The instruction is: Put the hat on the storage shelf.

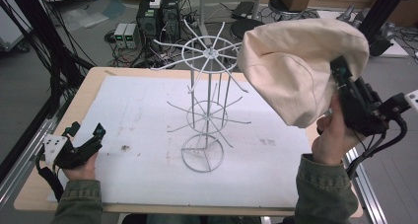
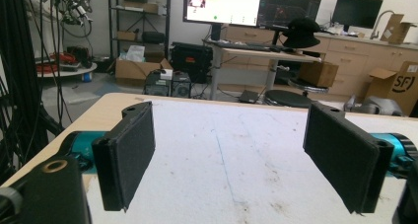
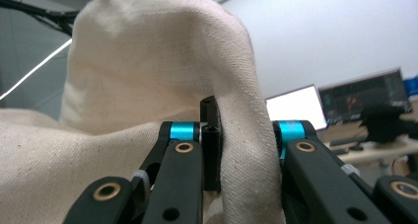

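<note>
**Cream hat held up beside wire rack**

R gripper (image 1: 340,78) is clamped on the cream hat (image 1: 296,66), jaws pinching a fold of fabric, seen close in the right gripper view (image 3: 217,135). Hat hangs in the air at the table's right, next to the top spokes of the white wire rack (image 1: 207,110). L gripper (image 1: 86,135) rests low at the white mat (image 1: 143,110), jaws wide apart w/ nothing between them.

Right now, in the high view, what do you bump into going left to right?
Left hand-held gripper → white wire rack → cream cloth hat → right hand-held gripper, clamped on the hat.
</note>
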`<state>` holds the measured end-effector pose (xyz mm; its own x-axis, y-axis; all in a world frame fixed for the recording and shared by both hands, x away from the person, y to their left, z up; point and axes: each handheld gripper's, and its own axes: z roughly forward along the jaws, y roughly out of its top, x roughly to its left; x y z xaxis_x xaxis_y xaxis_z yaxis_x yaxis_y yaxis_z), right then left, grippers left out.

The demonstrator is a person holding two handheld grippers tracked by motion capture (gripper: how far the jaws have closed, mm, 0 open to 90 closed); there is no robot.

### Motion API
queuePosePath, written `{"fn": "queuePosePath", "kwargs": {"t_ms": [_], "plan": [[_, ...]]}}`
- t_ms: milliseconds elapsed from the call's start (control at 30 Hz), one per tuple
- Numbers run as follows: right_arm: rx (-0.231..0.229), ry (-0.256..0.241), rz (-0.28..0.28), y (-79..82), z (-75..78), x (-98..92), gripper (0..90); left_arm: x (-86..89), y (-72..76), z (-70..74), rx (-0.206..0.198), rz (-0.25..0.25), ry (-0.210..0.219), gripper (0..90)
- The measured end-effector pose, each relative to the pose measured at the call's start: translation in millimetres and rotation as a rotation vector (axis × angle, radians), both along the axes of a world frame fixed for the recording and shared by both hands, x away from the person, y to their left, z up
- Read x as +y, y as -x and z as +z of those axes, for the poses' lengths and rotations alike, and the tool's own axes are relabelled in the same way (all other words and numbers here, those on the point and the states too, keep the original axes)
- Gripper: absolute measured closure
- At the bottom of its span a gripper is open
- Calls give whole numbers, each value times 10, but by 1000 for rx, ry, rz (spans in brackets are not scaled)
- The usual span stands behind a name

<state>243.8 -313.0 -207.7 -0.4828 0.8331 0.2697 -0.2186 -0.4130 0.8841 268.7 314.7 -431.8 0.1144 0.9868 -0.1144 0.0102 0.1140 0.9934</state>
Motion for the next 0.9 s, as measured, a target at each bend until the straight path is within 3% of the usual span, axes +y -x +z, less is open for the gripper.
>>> {"fn": "queuePosePath", "kwargs": {"t_ms": [267, 567, 900], "plan": [[19, 91, 40, 74, -223, 67, 777, -3, 0, -2, 2, 0, 2, 202], [96, 278, 82, 112, -510, 248, 765, -10, 3, -3, 0, -2, 4, 202], [132, 384, 168, 91, -622, 305, 734, -9, 2, -4, 0, -3, 7, 202]]}}
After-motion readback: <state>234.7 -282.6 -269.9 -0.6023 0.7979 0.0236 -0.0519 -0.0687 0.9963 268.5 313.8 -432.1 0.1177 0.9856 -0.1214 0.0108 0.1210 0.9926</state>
